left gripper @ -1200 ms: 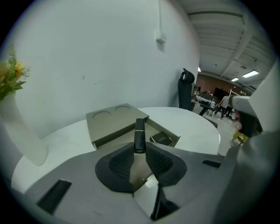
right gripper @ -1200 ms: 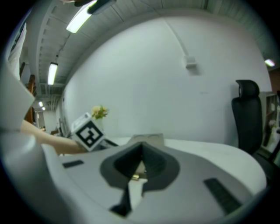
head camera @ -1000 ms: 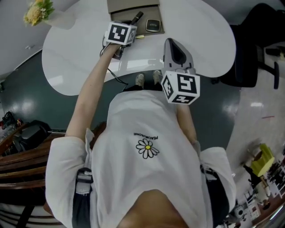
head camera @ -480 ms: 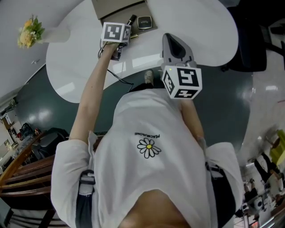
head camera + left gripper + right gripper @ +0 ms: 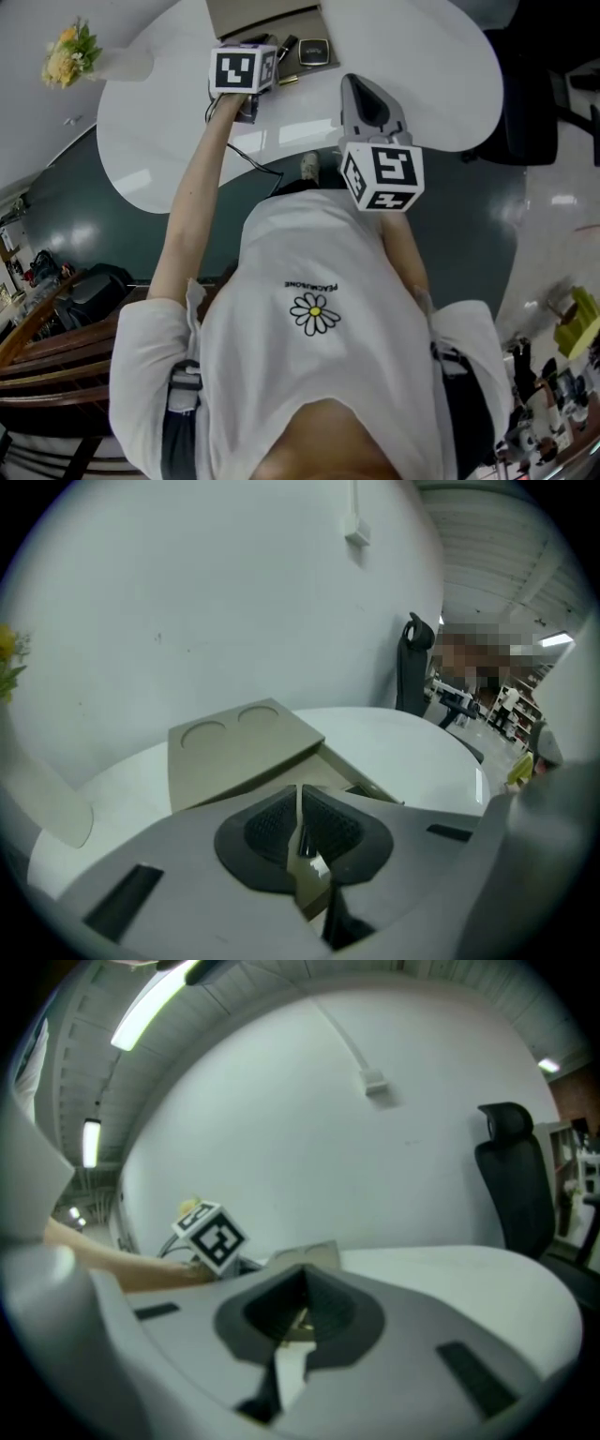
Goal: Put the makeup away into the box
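Observation:
The tan cardboard box [image 5: 267,17] lies open at the table's far edge, and its lid [image 5: 239,752] has two round recesses. A black makeup tube [image 5: 286,45] and a dark square compact [image 5: 313,52] lie at its near side. A small gold stick [image 5: 291,80] rests on the table just in front. My left gripper [image 5: 256,44] hovers over the box's near left. Its jaws [image 5: 300,803] are closing to a thin slit, and I see nothing clamped between them. My right gripper [image 5: 361,86] hangs over the table's near edge with its pads [image 5: 300,1302] together and empty.
The white table [image 5: 169,122] carries a vase of yellow flowers [image 5: 70,52] at its left. A thin dark cable [image 5: 248,155] trails over the near edge. A black office chair [image 5: 525,103] stands to the right of the table.
The left gripper's cube has shifted a little to the left, away from the compact. The right gripper has stayed where it was. The head camera has swung slightly.

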Demonstrator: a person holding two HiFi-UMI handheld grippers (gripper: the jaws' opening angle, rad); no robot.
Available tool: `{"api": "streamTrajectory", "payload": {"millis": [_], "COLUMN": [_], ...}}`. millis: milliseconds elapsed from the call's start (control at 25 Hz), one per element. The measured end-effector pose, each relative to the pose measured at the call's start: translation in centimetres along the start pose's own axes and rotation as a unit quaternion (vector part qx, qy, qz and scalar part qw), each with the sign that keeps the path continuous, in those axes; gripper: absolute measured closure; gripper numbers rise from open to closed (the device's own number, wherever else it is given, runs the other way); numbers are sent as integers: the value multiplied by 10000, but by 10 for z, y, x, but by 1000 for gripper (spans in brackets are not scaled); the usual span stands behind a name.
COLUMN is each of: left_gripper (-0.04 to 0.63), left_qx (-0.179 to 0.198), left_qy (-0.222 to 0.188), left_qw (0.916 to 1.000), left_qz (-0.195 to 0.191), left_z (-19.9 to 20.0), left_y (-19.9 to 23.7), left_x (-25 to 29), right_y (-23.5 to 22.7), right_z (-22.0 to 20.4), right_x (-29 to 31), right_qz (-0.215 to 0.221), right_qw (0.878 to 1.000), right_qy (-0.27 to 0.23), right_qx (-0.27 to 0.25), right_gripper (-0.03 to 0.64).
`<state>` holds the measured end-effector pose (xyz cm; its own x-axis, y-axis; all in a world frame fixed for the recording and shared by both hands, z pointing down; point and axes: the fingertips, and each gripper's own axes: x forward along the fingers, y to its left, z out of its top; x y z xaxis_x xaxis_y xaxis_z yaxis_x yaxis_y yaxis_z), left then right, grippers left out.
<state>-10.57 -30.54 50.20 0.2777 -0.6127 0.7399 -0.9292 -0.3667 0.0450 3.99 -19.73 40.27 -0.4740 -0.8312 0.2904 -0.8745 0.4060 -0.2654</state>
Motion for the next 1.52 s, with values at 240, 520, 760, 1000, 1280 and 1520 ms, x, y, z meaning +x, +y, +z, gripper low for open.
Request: {"api": "streamTrajectory", "payload": {"millis": [240, 520, 760, 1000, 1280, 1520], "left_gripper": [575, 575, 575, 575, 575, 575], "left_qx": [-225, -141, -232, -801, -629, -638], "left_qy": [-1480, -3415, -3984, -4050, -4061, -3988], "left_qw": [9886, 9375, 9017, 8943, 8969, 8997], "left_qz": [179, 653, 1666, 1725, 1634, 1653], "left_z": [52, 84, 52, 14, 13, 13], "left_y": [4, -5, 4, 3, -4, -1], "left_x": [-72, -193, -253, -252, -251, -249], "right_y": [9, 46, 80, 96, 105, 101], "right_z": [29, 82, 89, 72, 63, 63], "right_x": [14, 29, 24, 18, 22, 24], "right_qz": [102, 523, 847, 997, 1096, 1155], "right_qw": [9991, 9919, 9869, 9835, 9824, 9816], "right_qy": [-204, -631, -792, -725, -590, -593], "right_qx": [-360, -967, -1121, -1323, -1391, -1403], "right_gripper": [588, 588, 588, 588, 588, 589]}}
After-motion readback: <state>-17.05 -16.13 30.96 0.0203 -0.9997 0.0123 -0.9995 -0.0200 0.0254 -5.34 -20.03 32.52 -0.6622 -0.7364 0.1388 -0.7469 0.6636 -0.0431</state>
